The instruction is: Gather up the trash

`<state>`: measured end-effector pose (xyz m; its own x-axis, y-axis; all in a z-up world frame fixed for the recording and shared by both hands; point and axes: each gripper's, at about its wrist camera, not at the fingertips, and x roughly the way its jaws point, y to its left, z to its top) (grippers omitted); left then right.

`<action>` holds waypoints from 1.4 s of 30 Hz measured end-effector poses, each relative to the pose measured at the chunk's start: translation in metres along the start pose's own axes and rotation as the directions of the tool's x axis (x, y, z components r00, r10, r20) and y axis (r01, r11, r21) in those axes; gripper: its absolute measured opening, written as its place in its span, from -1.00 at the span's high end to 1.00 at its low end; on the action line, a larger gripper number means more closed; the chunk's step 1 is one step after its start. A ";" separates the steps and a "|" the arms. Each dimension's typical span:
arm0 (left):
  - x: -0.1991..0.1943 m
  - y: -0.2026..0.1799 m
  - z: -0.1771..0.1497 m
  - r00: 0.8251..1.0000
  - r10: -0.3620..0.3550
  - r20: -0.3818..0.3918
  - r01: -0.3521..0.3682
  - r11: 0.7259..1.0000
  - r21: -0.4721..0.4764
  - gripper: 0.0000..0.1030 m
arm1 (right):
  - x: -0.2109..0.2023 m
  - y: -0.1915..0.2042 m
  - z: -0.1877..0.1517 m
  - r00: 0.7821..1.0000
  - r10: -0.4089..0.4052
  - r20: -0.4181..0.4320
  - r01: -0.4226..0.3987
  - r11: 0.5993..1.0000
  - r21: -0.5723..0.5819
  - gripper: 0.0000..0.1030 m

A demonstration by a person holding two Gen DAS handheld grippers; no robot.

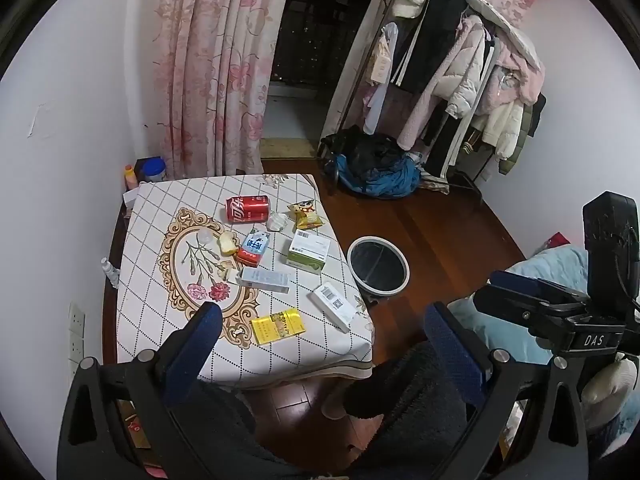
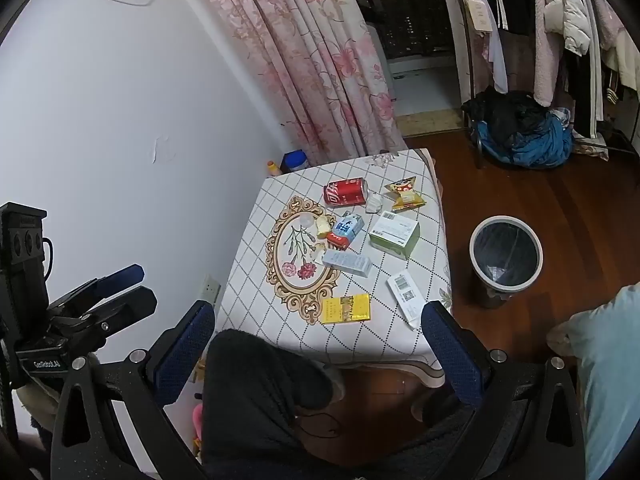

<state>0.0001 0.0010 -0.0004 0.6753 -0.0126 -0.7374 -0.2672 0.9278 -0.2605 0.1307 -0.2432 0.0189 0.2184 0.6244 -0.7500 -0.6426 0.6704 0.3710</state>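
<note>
Both claws, left claw (image 1: 320,332) and right claw (image 2: 318,330), hovering wide open, empty; nearest yellow box (image 1: 277,326) suiting first, grip across its narrow sides.

You can read "DAS" on the black gripper mount (image 1: 594,340) and "GenRobot.AI" on the other black gripper's mount (image 2: 46,364).

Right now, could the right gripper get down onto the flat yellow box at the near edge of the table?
Probably yes: the right gripper is open, and the flat yellow box lies apart from the other litter, nothing on top.
</note>
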 end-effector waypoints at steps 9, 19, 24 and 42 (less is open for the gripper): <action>0.002 -0.013 -0.002 1.000 -0.004 -0.004 0.004 1.000 0.007 -1.00 | 0.002 -0.001 -0.002 0.999 0.036 -0.009 -0.036 0.999 0.005 -1.00; 0.002 0.000 -0.004 1.000 -0.019 0.002 0.019 1.000 -0.017 -1.00 | 0.004 -0.001 0.002 0.999 0.039 -0.010 -0.039 0.999 0.003 -1.00; 0.000 0.002 -0.004 1.000 -0.023 0.007 0.023 0.999 -0.023 -1.00 | 0.006 0.003 0.002 0.999 0.036 -0.003 -0.036 0.999 -0.007 -1.00; -0.003 0.003 -0.003 1.000 -0.024 0.013 0.024 0.999 -0.026 -1.00 | 0.004 0.013 0.002 0.999 0.035 -0.002 -0.035 0.999 -0.024 -1.00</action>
<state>-0.0045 0.0030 -0.0010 0.6902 -0.0300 -0.7230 -0.2687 0.9171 -0.2946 0.1249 -0.2313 0.0218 0.1939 0.6468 -0.7376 -0.6676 0.6379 0.3838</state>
